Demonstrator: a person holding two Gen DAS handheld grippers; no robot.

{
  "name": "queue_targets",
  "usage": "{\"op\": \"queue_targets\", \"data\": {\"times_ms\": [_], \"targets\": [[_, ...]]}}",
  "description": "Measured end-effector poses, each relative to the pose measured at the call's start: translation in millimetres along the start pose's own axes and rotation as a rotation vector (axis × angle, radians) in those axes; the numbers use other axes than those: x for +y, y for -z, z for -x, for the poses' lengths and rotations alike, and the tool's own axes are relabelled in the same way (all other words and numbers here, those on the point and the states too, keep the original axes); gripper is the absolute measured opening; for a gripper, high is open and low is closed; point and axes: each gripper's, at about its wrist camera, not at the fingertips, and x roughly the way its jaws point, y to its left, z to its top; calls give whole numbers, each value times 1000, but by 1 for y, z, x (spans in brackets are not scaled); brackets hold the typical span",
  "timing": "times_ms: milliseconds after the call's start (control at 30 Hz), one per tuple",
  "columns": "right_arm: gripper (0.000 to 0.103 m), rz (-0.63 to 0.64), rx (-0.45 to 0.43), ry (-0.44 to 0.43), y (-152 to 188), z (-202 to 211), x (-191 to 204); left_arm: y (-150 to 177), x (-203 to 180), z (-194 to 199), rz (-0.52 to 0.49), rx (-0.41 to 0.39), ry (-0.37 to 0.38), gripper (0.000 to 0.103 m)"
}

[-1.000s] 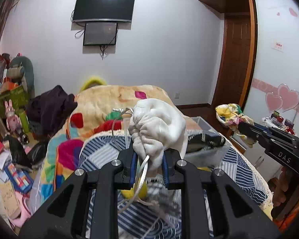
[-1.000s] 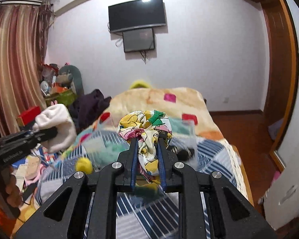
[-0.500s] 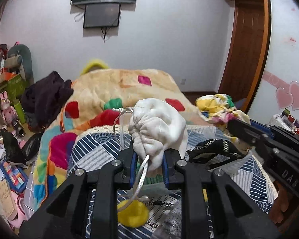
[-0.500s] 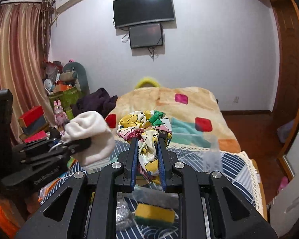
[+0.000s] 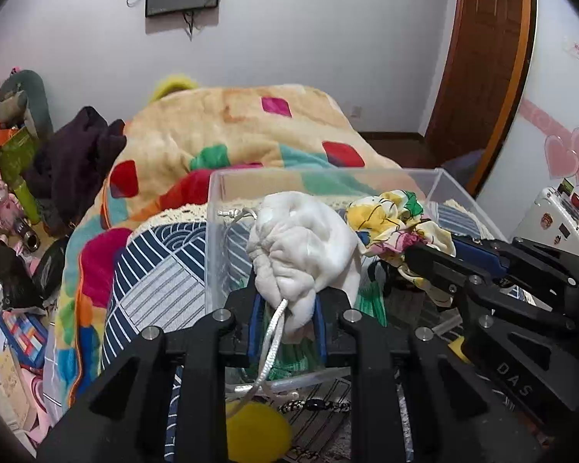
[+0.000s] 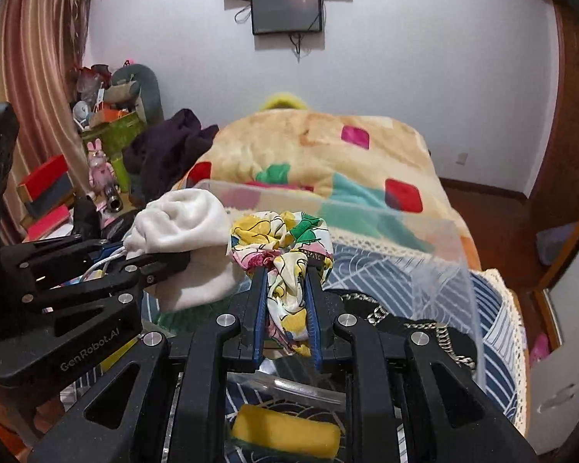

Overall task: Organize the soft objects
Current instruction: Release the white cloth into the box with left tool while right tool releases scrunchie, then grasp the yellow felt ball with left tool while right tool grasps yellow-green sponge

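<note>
My left gripper (image 5: 285, 301) is shut on a white drawstring pouch (image 5: 305, 247), its cord hanging down between the fingers. My right gripper (image 6: 285, 293) is shut on a yellow floral scarf (image 6: 285, 254). Both hold their cloth above a clear plastic bin (image 5: 320, 177) on the bed; the bin also shows in the right wrist view (image 6: 436, 270). The pouch shows at the left of the right wrist view (image 6: 185, 223), touching the scarf. The scarf and right gripper show at the right of the left wrist view (image 5: 397, 220). Green cloth (image 5: 289, 347) lies in the bin under the pouch.
A yellow sponge (image 6: 285, 432) and a yellow ball (image 5: 258, 436) lie near the bin's front. A black chain bag (image 6: 405, 324) lies at the right. A patterned blanket (image 5: 235, 139) covers the bed behind. Clutter and toys (image 6: 108, 127) stand at the left wall.
Both grippers have moved forward and down over the clear bin and come closer together, so the pouch and scarf now touch. Both stay shut on their cloth.
</note>
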Motion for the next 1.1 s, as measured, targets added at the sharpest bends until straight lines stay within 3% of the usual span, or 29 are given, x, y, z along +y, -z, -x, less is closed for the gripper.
{"op": "queue_targets", "data": {"times_ms": [200,300,400,567,767,1100], "targets": [[20,14,28,8,0,-8,0,2,-3,0,-25,9,2,26],[23,11,29,-1,0,-5,-1,2,-4,5,-33,-2,13,37],[29,10,27,-2,0,-3,-3,2,-8,15,-65,-47,-23,48],[32,-1,13,3,-3,5,-7,1,-13,35,-98,-97,-19,50],[33,-13,-43,-3,-5,30,-11,1,-5,59,-55,-143,10,53],[59,-11,-146,-4,12,73,-9,26,7,83,-35,-164,11,58]]}}
